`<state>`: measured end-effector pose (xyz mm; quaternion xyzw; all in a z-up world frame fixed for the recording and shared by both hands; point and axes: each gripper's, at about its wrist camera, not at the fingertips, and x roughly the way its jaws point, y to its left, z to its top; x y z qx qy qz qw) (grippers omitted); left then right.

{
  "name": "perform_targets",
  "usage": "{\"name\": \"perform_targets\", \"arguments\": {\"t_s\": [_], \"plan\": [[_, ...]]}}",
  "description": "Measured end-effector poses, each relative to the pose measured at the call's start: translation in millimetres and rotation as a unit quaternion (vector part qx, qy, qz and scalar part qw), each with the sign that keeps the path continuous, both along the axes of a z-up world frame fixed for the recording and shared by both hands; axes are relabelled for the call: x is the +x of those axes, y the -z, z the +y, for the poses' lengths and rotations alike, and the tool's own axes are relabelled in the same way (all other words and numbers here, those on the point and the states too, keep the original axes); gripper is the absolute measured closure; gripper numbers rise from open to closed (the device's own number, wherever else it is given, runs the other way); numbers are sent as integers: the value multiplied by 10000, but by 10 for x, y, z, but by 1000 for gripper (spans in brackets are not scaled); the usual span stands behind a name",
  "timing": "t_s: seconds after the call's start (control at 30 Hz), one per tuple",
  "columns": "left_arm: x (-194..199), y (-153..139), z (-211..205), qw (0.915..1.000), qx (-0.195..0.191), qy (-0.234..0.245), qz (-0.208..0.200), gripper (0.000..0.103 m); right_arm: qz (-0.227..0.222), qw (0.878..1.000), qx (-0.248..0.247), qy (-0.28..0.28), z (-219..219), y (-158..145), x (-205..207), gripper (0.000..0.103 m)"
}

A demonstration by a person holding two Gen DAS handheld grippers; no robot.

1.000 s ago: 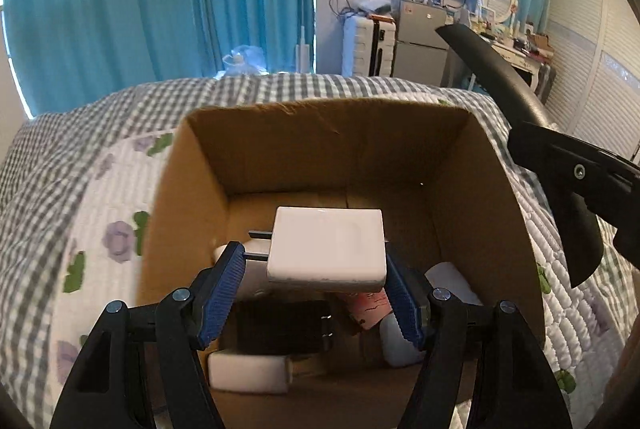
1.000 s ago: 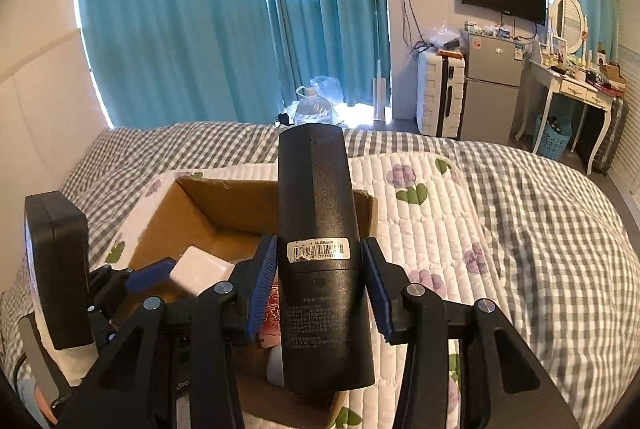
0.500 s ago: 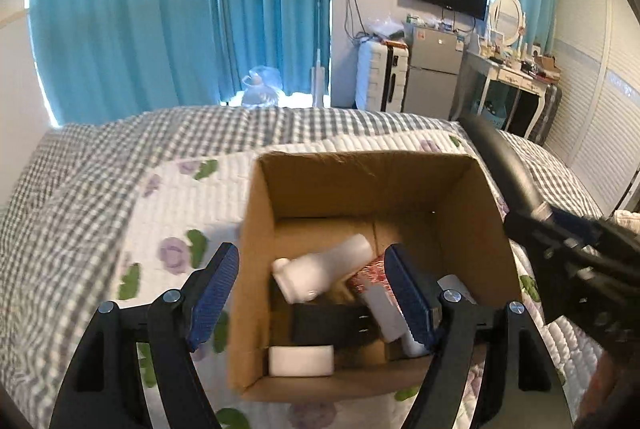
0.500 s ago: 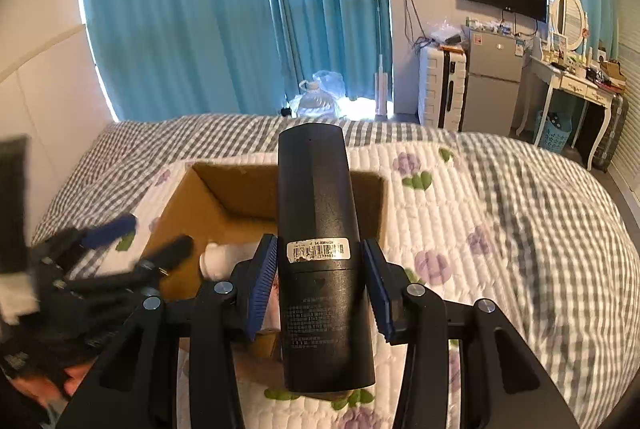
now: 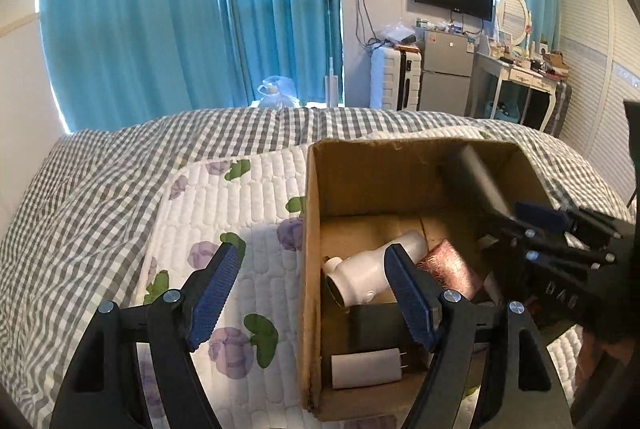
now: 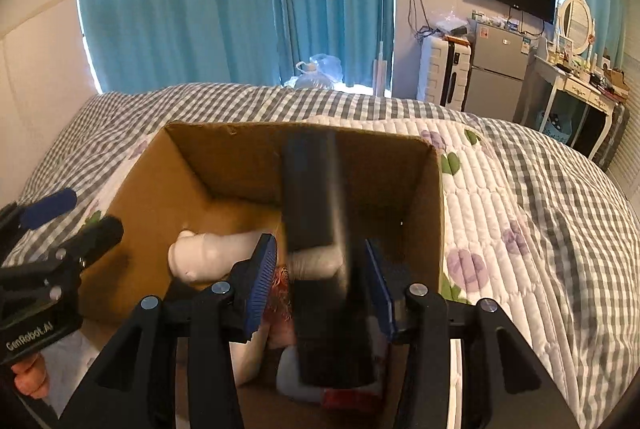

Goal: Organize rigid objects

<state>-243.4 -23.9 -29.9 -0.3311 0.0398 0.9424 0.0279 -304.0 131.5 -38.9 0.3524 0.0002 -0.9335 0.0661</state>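
**Open carton on bed, dark cylinder blurred between right fingers**

A brown corrugated cardboard box [image 5: 316, 269] is seen on a white quilted pad [image 5: 248, 197] printed with purple flowers, over a grey checked cover [image 5: 80, 189]. Inside the box are noted a smooth white plastic bottle [image 5: 372, 269] lying on its side, a pink glittery item [image 5: 448, 265] and a white rectangular plug adapter [image 5: 366, 369] with 2 prongs.

"GenRobot.AI" is read on the left gripper's body in the right wrist view.

The left gripper [image 5: 316, 301] is held with its ribbed blue pads wide apart, nothing between them. A black matte cylinder [image 6: 312, 197] is seen motion-blurred over the box; the right gripper [image 6: 320, 285] fingers stand apart, and contact with it cannot be told.
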Motion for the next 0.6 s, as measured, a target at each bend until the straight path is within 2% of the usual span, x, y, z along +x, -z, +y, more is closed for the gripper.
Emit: {"name": "perform_targets", "arguments": {"t_s": [0.03, 0.07, 0.23, 0.37, 0.6], "plan": [[5, 10, 0, 10000, -5, 3, -13, 26, 28, 10000, -3, 18, 18, -5, 1, 49], [11, 16, -3, 10000, -19, -2, -27, 26, 63, 10000, -31, 46, 46, -24, 16, 48], [178, -150, 17, 10000, -60, -17, 62, 26, 218, 9996, 57, 186, 112, -295, 208, 47], [424, -544, 54, 9995, 51, 11, 309, 26, 454, 9987, 174, 177, 153, -711, 513, 47], [1063, -1430, 97, 9939, 99, 142, 1088, 26, 1074, 9932, 395, 230, 200, -1625, 1218, 48]]}}
